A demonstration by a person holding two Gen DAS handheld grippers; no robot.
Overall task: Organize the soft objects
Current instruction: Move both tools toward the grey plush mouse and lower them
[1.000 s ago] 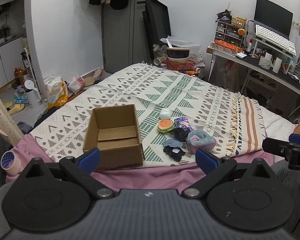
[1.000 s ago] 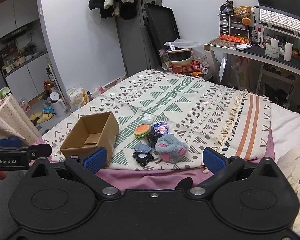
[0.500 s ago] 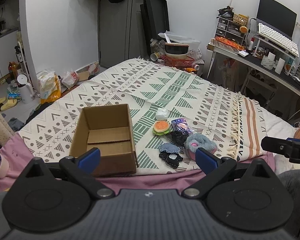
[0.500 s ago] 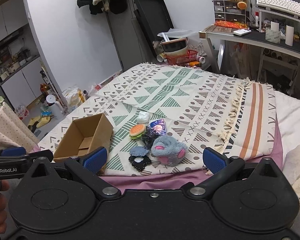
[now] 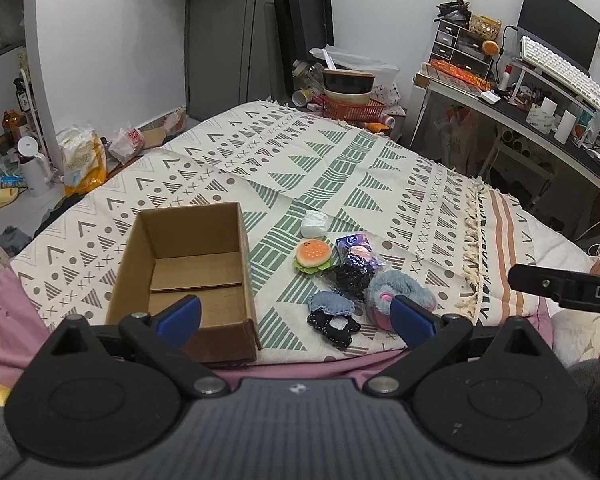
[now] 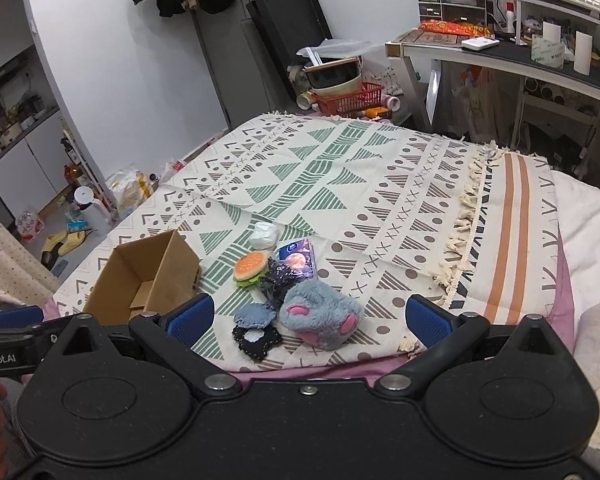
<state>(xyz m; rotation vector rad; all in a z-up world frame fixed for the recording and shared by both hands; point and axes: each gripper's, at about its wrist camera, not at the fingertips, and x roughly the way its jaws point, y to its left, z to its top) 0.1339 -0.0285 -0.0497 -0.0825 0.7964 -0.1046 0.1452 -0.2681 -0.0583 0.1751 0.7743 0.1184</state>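
An open brown cardboard box (image 5: 188, 268) (image 6: 148, 280) stands empty on the patterned bed cover. To its right lies a cluster of soft things: a burger toy (image 5: 313, 255) (image 6: 252, 267), a white wad (image 5: 314, 224) (image 6: 263, 235), a blue packet (image 5: 356, 249) (image 6: 298, 258), a black scrunchie (image 5: 350, 276), a denim and black piece (image 5: 332, 316) (image 6: 256, 330), and a grey plush paw (image 5: 400, 296) (image 6: 320, 314). My left gripper (image 5: 296, 318) is open above the box's near right corner. My right gripper (image 6: 308, 318) is open, hovering near the plush paw. Neither holds anything.
The patterned blanket (image 5: 300, 168) covers a bed with a pink sheet (image 5: 292, 368) at the near edge. A cluttered desk (image 5: 540, 120) with keyboard stands at the right. Bags and a red basket (image 5: 350, 108) sit on the floor beyond the bed.
Both grippers have moved forward and lower toward the bed, so the box and the soft things look larger. Both stay open and nothing on the bed has moved.
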